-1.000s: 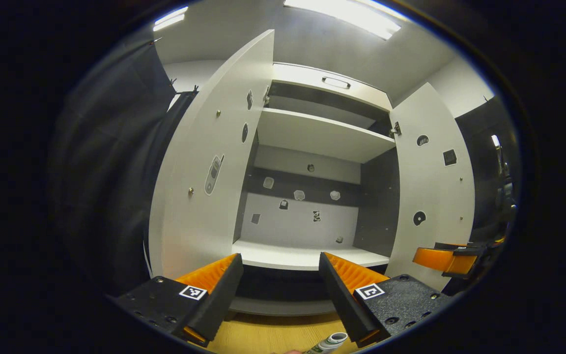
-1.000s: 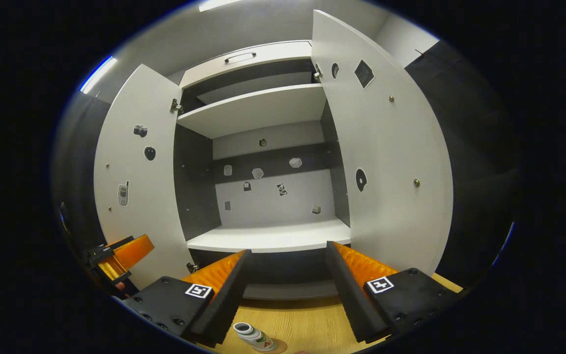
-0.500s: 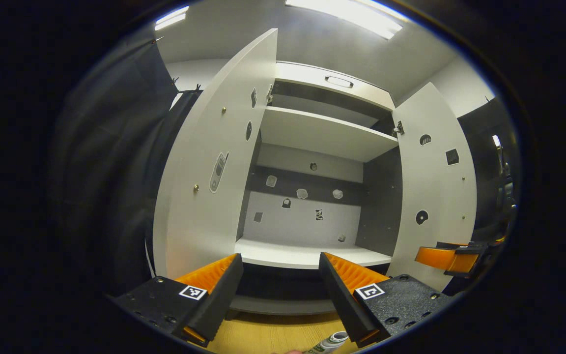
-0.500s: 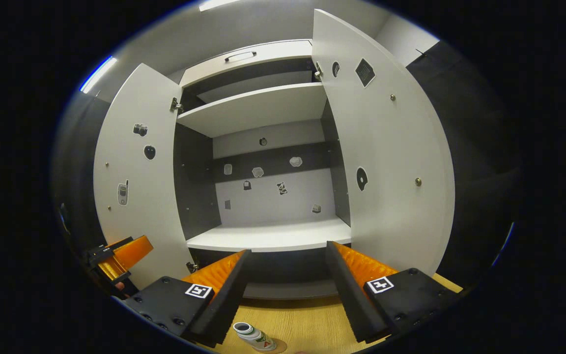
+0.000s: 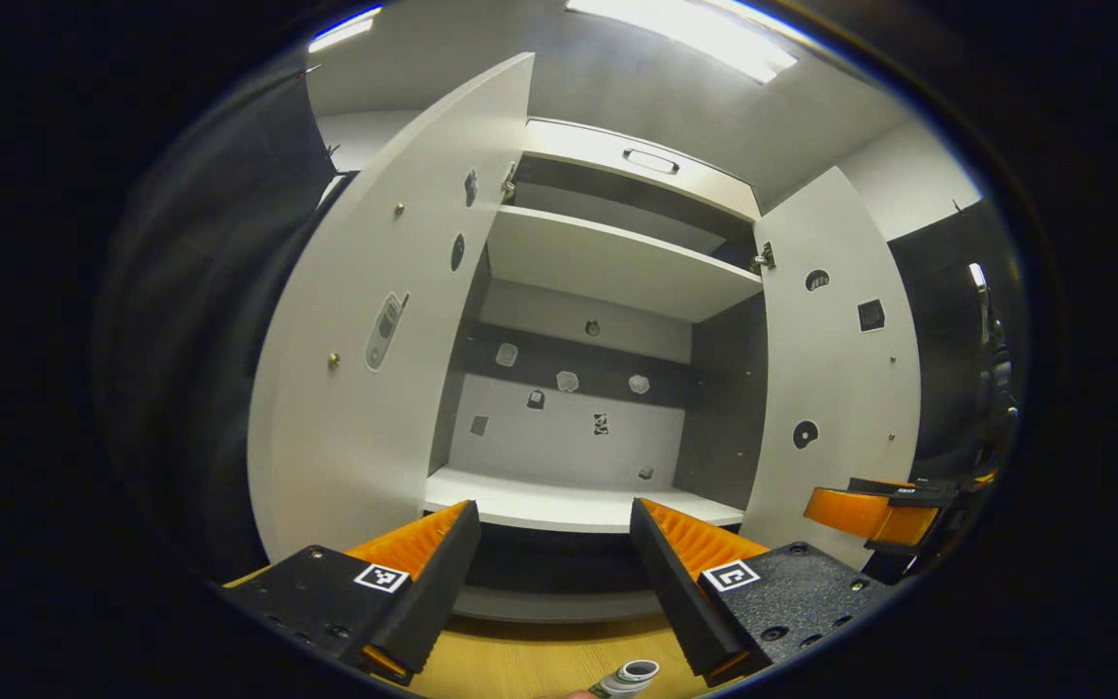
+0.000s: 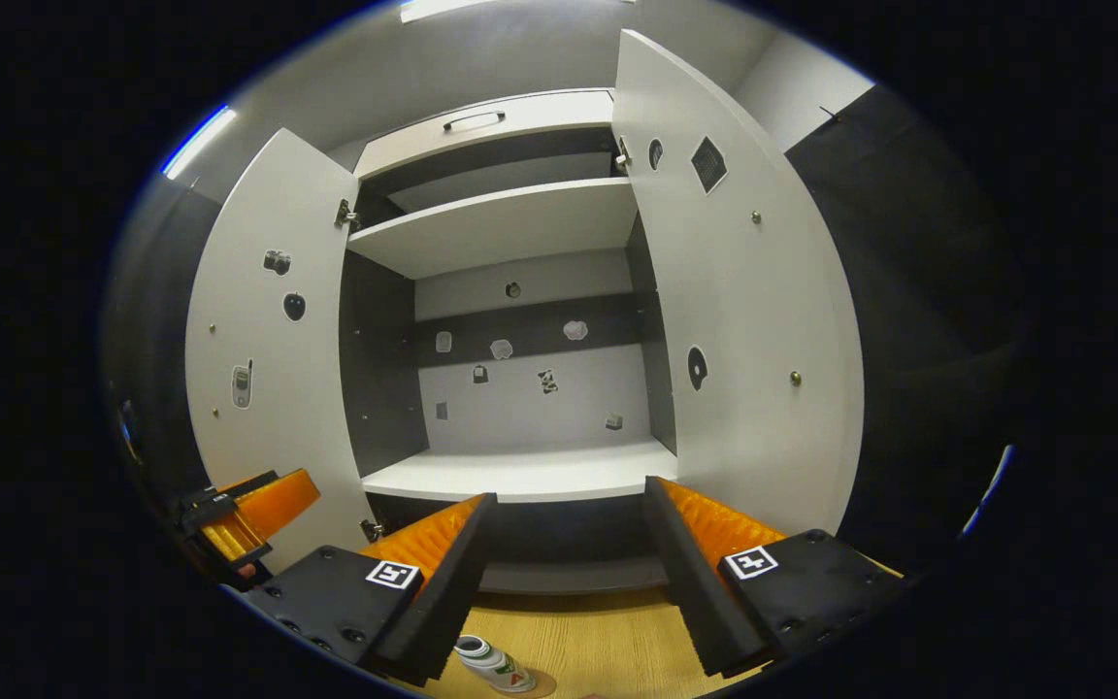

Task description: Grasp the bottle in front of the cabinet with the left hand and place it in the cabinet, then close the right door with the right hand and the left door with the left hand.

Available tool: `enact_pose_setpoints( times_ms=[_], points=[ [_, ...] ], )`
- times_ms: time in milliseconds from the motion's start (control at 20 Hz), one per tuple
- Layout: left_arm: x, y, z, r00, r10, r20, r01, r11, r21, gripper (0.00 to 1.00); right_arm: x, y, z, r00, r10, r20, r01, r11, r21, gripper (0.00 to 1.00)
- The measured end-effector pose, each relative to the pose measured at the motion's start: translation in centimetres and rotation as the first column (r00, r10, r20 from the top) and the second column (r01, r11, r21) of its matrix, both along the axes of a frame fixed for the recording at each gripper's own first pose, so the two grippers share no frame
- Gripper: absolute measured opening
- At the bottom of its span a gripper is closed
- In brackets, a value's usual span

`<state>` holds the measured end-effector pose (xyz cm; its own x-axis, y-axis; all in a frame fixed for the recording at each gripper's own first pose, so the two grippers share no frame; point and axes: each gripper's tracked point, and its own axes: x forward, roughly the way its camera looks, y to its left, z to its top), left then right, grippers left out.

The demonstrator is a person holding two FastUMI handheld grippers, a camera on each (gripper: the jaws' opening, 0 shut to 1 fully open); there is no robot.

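A light wood-grain table (image 6: 608, 646) runs up to a tall white cabinet (image 6: 520, 476) of flat matte panels, with dark inner side walls, a pale back panel dotted with small stickers, and two smooth white shelves. Both slab doors stand wide open: the left door (image 5: 365, 369) and the right door (image 6: 743, 320), each carrying small round studs and stickers. The bottle (image 6: 491, 665), a small white cylinder with a round open mouth and a printed label, stands on the table near its front edge, in front of the cabinet and outside it. The left hand-held gripper (image 5: 554, 582) hangs above the table with its two ribbed wedge fingers spread apart, nothing between them; the bottle's mouth sits just below them. The right hand-held gripper (image 6: 564, 578) is likewise open and empty, aimed at the lower shelf
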<state>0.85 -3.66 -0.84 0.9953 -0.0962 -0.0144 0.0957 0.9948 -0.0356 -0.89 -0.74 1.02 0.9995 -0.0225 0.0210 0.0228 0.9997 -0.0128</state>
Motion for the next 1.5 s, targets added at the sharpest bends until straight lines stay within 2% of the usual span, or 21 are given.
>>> enact_pose_setpoints(
  times_ms=[250, 400, 650, 750, 900, 1050, 1350, 1500],
  points=[
    [-0.2, -4.6, -5.2, 0.992, -0.1, -0.073, 0.1, 0.995, -0.003, 0.95, -1.1, -1.6, 0.6, 0.999, -0.042, 0.007, 0.042, 0.999, -0.02, 0.98],
    [-0.6, -6.1, -8.4, 0.989, -0.128, -0.07, 0.13, 0.991, 0.024, 0.95, -1.5, -2.5, 0.4, 0.998, -0.06, -0.004, 0.06, 0.998, -0.028, 0.98],
    [-1.7, -7.0, -16.2, 0.968, -0.144, -0.206, 0.163, 0.984, 0.077, 0.95, -1.8, -2.7, -0.1, 0.997, -0.072, -0.019, 0.071, 0.996, -0.047, 0.98],
    [-2.2, -7.3, -19.2, 0.951, -0.157, -0.266, 0.18, 0.982, 0.062, 0.95, -1.9, -2.7, -0.4, 0.997, -0.068, -0.028, 0.066, 0.997, -0.047, 0.98],
    [-3.4, -7.4, -23.8, 0.91, -0.174, -0.376, 0.201, 0.979, 0.034, 0.95, -1.9, -2.6, -0.8, 0.997, -0.061, -0.041, 0.059, 0.997, -0.047, 0.98],
    [-4.5, -6.5, -27.2, 0.884, -0.163, -0.439, 0.206, 0.977, 0.053, 0.95, -1.9, -2.4, -1.1, 0.997, -0.057, -0.05, 0.055, 0.997, -0.045, 0.98],
    [-6.7, -6.2, -31.7, 0.828, -0.186, -0.529, 0.246, 0.968, 0.045, 0.95, -1.9, -2.5, -1.6, 0.996, -0.061, -0.062, 0.058, 0.997, -0.049, 0.98],
    [-6.9, -5.6, -32.3, 0.819, -0.182, -0.545, 0.233, 0.972, 0.025, 0.94, -1.9, -2.4, -1.8, 0.996, -0.058, -0.069, 0.055, 0.997, -0.045, 0.98]
  ],
)
